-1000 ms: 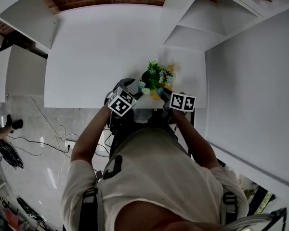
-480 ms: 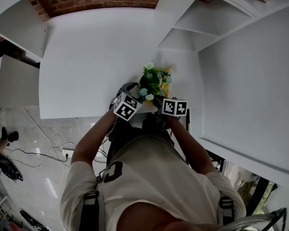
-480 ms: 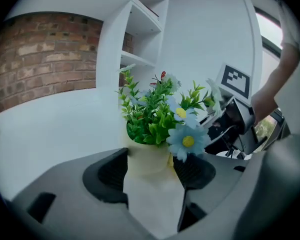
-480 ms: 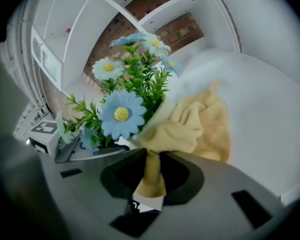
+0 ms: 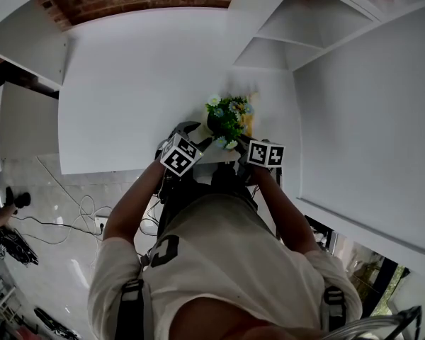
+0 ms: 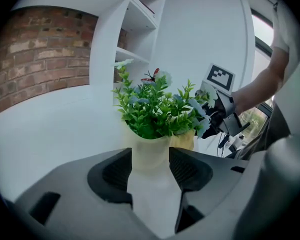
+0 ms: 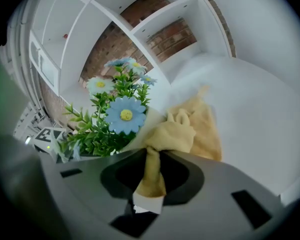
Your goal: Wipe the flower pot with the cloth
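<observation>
Flower pot (image 6: 160, 144) upright, frame centre, between left gripper (image 6: 150, 160) tips.
Jaws spread, just been closing around it; right gripper (image 7: 150, 171) pinches cloth (image 7: 182, 129) at pot's right side.

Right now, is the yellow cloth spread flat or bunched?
Bunched: the cloth is pinched into a crumpled wad by the right gripper.

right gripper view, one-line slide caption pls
Right gripper clamps a yellow cloth bunched against the flower pot.
</observation>
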The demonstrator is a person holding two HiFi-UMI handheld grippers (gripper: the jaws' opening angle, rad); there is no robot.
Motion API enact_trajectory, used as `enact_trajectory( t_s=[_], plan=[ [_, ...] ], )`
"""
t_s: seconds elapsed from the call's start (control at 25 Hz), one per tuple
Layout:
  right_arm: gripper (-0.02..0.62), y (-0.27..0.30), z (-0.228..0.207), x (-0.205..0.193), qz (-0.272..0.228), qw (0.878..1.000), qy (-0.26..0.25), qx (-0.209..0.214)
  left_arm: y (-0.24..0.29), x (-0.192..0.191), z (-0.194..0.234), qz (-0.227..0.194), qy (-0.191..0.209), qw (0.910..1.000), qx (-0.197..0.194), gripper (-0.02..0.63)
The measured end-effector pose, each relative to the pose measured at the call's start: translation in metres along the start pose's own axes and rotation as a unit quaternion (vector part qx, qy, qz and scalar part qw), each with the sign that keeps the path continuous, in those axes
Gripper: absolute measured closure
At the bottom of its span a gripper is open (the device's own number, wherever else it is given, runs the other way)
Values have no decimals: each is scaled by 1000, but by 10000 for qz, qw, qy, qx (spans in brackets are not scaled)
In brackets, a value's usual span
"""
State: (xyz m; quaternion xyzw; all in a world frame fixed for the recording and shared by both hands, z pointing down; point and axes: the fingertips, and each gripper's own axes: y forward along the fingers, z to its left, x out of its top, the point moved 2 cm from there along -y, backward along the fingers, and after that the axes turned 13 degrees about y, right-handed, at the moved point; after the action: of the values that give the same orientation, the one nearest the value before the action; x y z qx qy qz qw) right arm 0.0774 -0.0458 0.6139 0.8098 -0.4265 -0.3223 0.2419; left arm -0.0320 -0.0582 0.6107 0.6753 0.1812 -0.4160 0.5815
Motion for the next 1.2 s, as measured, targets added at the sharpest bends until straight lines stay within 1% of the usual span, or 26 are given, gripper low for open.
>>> enact_trajectory(
  t_s=[0.08,0.2,0.28,0.44,0.56,0.64,0.76,0.84,0.88,1.0,1.12,1.2],
  plan=[
    [506,5,5,-2,52,10000,-55,12,5,-1,2,82,70,9999,109,358],
    [506,9,9,-4,124,9997,-197,-41,6,-1,5,9,-121,9992,390,360],
    [506,10,10,-4,161,9995,-263,-26,6,-1,7,-31,-196,9987,460,361],
    [506,17,23,-9,344,9984,-405,190,-1,-8,17,22,-200,9982,572,360],
    [506,23,35,-16,528,9963,-544,406,-12,-17,29,110,-175,9970,750,360],
    [506,24,33,-16,535,9960,-580,418,-20,-24,35,158,-258,9955,903,360],
    [506,16,24,-1,210,9986,-304,379,-37,-27,37,47,-569,9924,1087,375],
    [506,12,20,10,41,9991,-199,380,-45,-22,29,-152,-862,9912,997,397],
    [506,12,18,16,20,9990,-249,358,-46,-17,24,-284,-1043,9898,924,398],
    [506,14,19,29,91,9969,-717,320,-36,-9,16,-602,-1569,9824,817,399],
    [506,22,30,26,446,9913,-1140,482,-31,-9,23,-742,-1885,9744,975,399],
    [506,27,36,19,704,9869,-1321,602,-37,-11,33,-755,-2065,9685,1168,400]
  ],
)
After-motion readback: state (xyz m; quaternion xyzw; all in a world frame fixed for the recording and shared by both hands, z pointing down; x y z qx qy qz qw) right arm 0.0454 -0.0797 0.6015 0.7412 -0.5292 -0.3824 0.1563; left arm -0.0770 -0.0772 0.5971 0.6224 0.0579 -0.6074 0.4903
